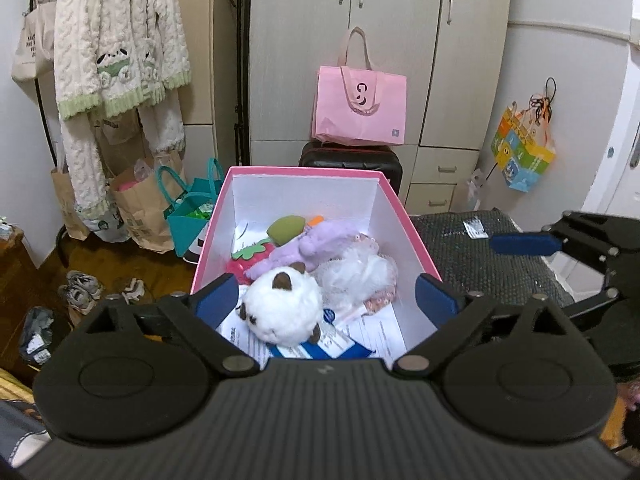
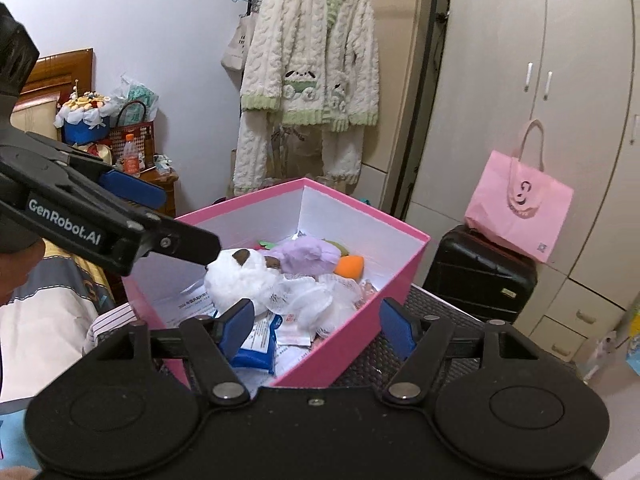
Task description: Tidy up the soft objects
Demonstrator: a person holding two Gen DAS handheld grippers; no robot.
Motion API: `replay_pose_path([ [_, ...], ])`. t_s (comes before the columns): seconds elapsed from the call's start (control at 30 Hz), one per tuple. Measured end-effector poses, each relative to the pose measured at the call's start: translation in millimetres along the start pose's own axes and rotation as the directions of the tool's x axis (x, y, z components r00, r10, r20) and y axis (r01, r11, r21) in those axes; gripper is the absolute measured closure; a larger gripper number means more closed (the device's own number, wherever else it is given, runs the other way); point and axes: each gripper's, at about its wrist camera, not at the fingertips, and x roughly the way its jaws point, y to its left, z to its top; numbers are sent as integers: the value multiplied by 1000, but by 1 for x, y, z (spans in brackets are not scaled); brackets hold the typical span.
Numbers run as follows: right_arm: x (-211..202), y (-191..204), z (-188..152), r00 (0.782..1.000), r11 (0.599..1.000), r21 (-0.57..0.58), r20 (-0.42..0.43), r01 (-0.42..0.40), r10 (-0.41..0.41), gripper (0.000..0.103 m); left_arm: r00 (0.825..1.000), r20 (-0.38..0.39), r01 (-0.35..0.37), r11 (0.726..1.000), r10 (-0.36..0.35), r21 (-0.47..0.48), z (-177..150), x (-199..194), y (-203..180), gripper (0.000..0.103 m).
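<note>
A pink box with white inside holds a white round plush with brown ears, a purple plush, a strawberry toy, white mesh fabric and papers. My left gripper is open and empty, just above the box's near edge, the white plush between its fingers' line. My right gripper is open and empty at the box's near wall. The white plush and purple plush show there too. The left gripper reaches in from the left.
The box stands on a dark textured surface. Behind are a black suitcase with a pink bag, wardrobes, a hanging cream cardigan, paper bags and shoes on the floor at left.
</note>
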Motion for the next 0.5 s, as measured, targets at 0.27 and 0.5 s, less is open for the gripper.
replay_pose_path([
  [0.27,-39,1,-11,999,998,60,19,36,-37,19,993,-75,-89,995,92,47,-6,-19,-23,3],
  [0.5,-63,-5,-29,994,979,172,7,108,-110,3,985,-73,-153,984,159,88,-19,-33,-41,2],
])
